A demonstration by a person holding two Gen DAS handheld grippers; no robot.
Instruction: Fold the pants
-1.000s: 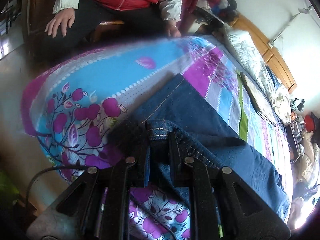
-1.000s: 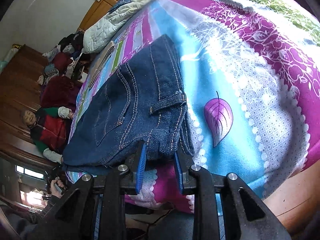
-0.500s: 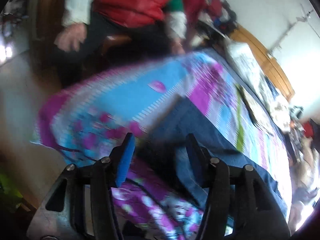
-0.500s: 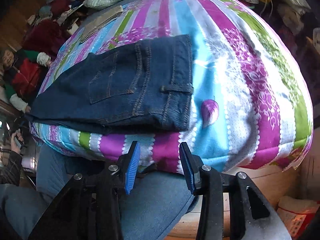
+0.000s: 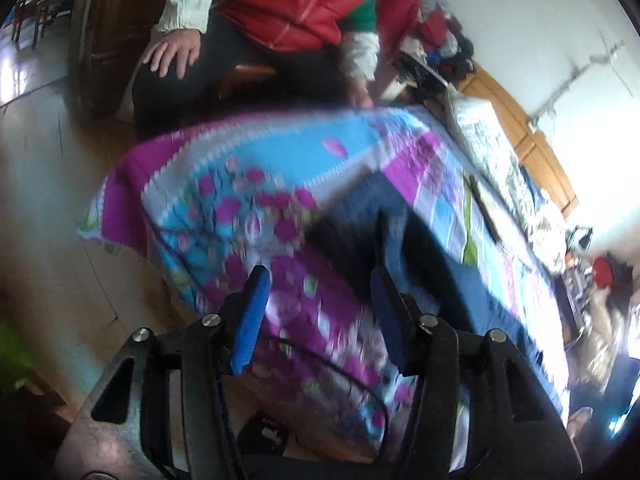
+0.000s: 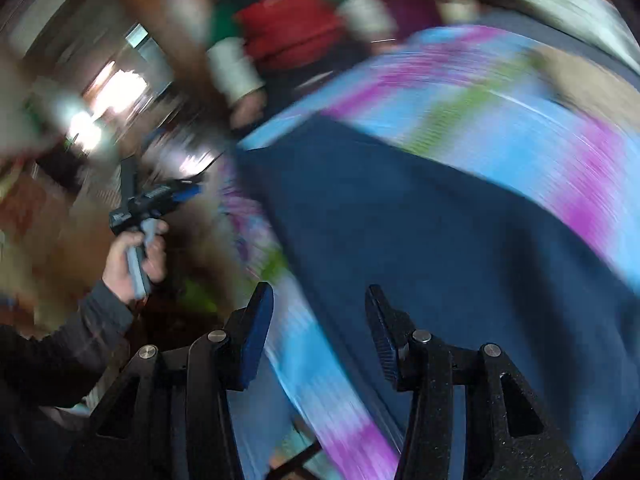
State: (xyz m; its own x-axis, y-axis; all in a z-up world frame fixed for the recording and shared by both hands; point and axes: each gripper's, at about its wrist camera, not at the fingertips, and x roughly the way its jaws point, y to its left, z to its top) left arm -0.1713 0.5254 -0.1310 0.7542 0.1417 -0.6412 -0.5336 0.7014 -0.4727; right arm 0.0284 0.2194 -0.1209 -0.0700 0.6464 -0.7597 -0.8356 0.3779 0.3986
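Now we have the left gripper and right gripper both spread wide, gripping nothing; jeans lie on the bedspread, long axis running along the bed's near edge.

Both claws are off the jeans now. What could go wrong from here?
1. The jeans lie near the bed's front edge; a careless pass could drag them off the bedspread.
2. Both views are motion-blurred, so the open left claw and right claw could regrasp badly.
3. A seated person is close by.
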